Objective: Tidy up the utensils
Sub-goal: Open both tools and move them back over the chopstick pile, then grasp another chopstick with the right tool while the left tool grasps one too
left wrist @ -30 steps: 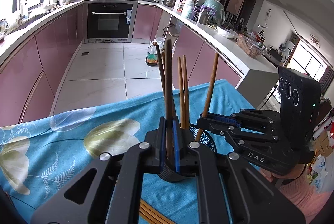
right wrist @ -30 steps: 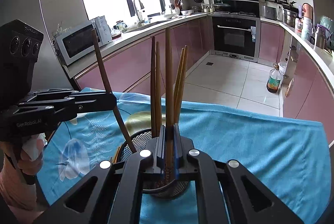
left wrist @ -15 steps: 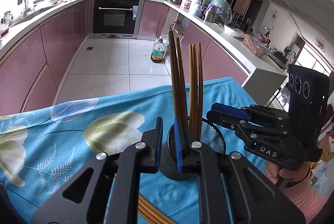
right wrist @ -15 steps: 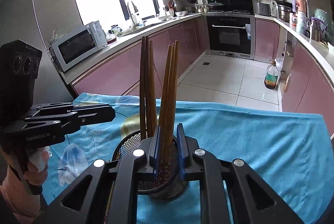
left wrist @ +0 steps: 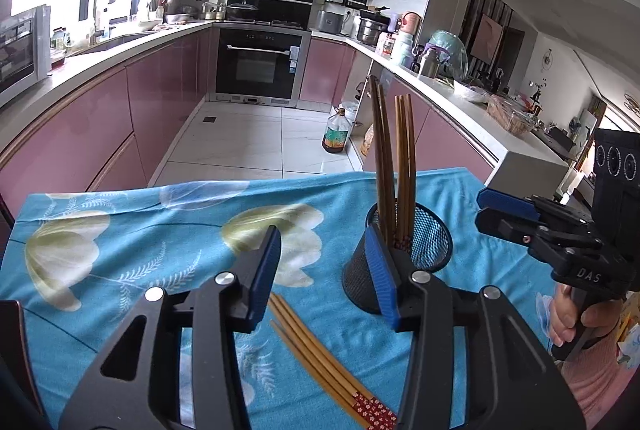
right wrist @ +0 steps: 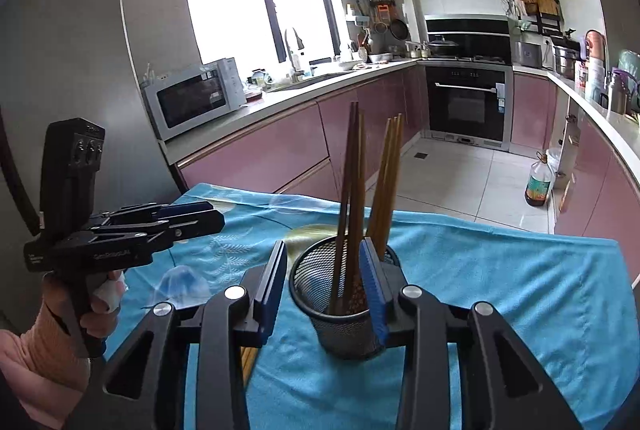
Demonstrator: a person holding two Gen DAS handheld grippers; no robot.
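both tools opening, each has let go its chopstick, chopsticks (left wrist: 394, 165) now upright in mesh cup (left wrist: 416, 250)

a home kitchen: built-in oven (left wrist: 258, 63), microwave (right wrist: 194, 97), pink cabinets (right wrist: 256, 153).

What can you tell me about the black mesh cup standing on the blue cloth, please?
The mesh cup is a round, open-topped holder of black wire mesh, metal by the look of it. It stands upright on the blue flowered cloth. Several brown chopsticks stand in it, leaning against its rim. Neither gripper grips it; in the left wrist view more chopsticks lie flat on the cloth beside it.
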